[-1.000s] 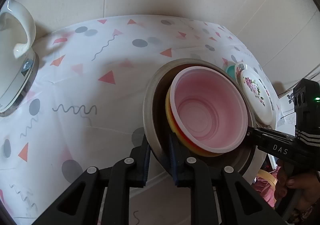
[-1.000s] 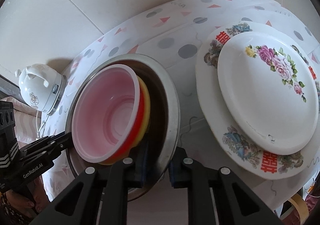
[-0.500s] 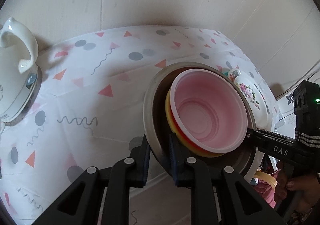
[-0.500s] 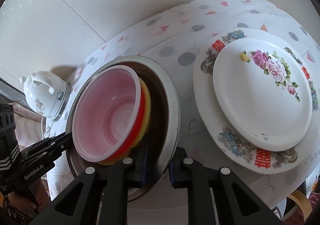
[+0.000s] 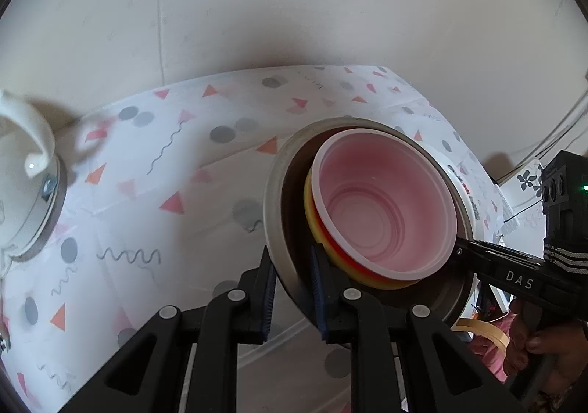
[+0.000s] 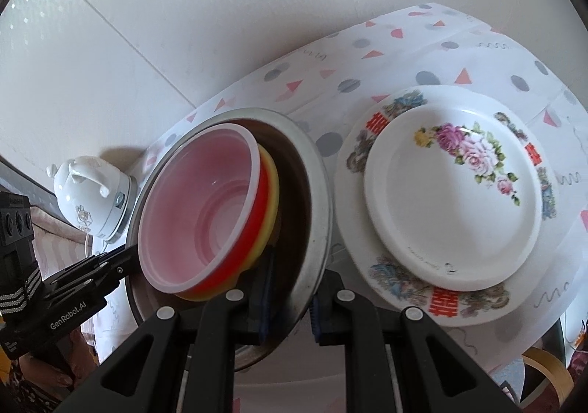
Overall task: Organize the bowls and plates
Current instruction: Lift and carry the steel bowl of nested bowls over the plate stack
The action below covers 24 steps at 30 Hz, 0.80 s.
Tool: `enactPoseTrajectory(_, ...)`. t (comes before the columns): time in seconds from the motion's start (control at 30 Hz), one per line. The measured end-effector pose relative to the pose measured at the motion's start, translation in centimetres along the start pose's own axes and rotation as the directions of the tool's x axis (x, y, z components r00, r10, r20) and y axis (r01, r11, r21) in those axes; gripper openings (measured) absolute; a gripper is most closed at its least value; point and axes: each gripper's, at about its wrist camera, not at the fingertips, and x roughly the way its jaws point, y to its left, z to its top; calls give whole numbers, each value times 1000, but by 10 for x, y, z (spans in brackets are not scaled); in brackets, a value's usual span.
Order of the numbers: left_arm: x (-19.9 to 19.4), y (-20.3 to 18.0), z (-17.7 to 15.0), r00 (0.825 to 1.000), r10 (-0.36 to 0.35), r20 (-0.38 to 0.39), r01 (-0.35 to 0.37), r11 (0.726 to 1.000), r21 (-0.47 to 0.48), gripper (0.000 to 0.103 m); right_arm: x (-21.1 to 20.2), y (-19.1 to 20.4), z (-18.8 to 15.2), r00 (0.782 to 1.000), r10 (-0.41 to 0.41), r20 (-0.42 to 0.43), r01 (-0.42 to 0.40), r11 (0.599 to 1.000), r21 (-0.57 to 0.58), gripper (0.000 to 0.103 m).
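Note:
A metal bowl (image 5: 273, 214) (image 6: 319, 192) hangs in the air above the table, tilted, held from both sides. Nested inside it are a yellow bowl, a red bowl and a pink plastic bowl (image 5: 386, 207) (image 6: 198, 207) on top. My left gripper (image 5: 292, 288) is shut on the metal bowl's near rim. My right gripper (image 6: 290, 297) is shut on the opposite rim; it shows in the left wrist view as a black tool (image 5: 514, 273). Two stacked floral plates (image 6: 452, 200) lie on the tablecloth to the right, the smaller one on the larger.
A white electric kettle (image 5: 25, 192) (image 6: 92, 192) stands at the left of the table near the wall. The patterned tablecloth (image 5: 154, 170) covers the table. A roll of tape (image 5: 481, 332) lies below the table's right edge. A hand (image 5: 533, 347) grips the right tool.
Both grippers have lifted the metal bowl with its nested bowls upward; the table, the kettle and the plates have dropped lower and look smaller in both views.

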Motion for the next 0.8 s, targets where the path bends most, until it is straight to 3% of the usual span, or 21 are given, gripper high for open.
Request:
enactPoseTrajectory(0.3,10,-38,15,999,-32,4,31,997,65,19,-24,-28,5,998,-34,44,31,998,51,16)
enactPoseTrajectory(0.8,61,-126,37,994,-83,-69,94,978,187,19,-61,-105,4,987,-131,91,113,977,180,16)
